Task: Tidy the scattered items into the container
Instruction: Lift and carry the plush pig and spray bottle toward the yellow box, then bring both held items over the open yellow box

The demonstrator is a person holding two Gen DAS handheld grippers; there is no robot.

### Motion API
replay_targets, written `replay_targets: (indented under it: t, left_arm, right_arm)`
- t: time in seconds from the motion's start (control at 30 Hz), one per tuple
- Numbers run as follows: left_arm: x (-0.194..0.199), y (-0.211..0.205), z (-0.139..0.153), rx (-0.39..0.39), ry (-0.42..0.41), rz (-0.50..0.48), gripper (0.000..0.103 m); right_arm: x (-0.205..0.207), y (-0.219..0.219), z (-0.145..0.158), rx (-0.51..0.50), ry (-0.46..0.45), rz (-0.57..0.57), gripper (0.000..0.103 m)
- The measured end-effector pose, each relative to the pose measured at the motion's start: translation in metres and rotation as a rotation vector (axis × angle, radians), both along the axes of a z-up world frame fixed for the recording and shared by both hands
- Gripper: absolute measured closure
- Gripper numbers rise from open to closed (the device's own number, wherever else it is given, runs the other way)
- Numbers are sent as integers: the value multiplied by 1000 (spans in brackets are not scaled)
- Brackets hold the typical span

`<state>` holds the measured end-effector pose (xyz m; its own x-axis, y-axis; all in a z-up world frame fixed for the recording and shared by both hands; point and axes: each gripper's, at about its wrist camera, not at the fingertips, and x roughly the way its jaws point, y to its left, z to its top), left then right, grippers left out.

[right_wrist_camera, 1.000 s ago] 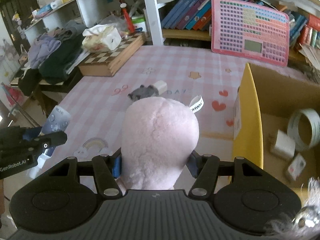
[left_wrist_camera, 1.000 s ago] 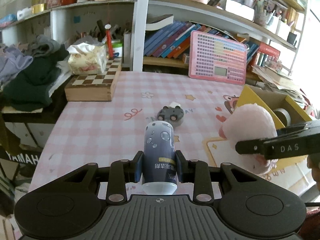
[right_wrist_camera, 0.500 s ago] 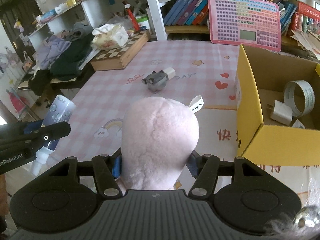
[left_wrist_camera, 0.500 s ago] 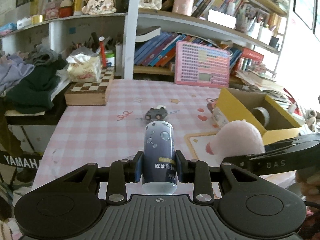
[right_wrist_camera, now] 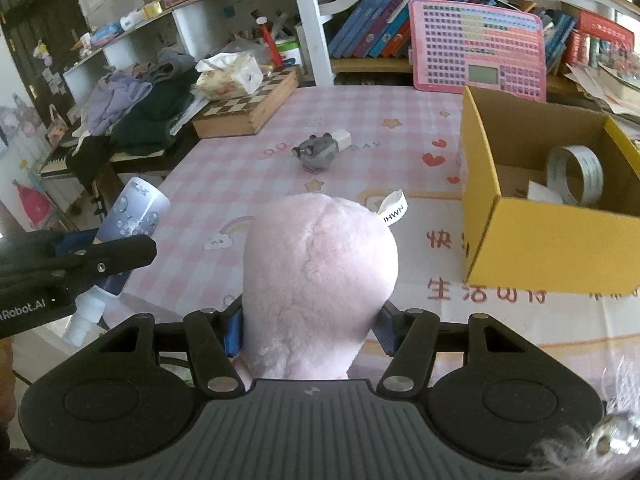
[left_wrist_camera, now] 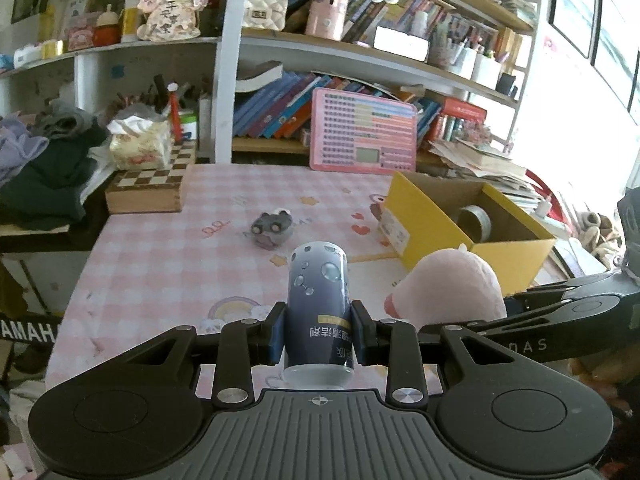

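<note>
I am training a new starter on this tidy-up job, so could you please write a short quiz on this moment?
1. True or false: the left tool is shut on a blue bottle.
2. What does the right tool hold? A) a roll of tape B) a pink plush toy C) a tissue box
3. Name one scattered item left lying on the pink checked tablecloth.

Key
1. True; both pads press its sides.
2. B, the pink plush toy. The roll of tape already lies in the yellow box.
3. The small grey toy, lying left of the box in the right wrist view.
</note>
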<state>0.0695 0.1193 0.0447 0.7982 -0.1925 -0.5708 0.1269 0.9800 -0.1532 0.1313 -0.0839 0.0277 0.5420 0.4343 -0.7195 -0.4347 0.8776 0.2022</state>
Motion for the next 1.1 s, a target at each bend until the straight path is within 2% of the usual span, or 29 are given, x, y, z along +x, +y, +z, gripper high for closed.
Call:
replay_targets:
  t: [0.4,1.1]
  left_arm:
    - [-16,-14,-5,-21,26,-56,72]
    - [7,-80,-13,-25,69,-229,72]
  right_arm:
    - [-28,-19,-4,-4,14,-55,45]
    - [-33,-90,-13,-24,68,-224,45]
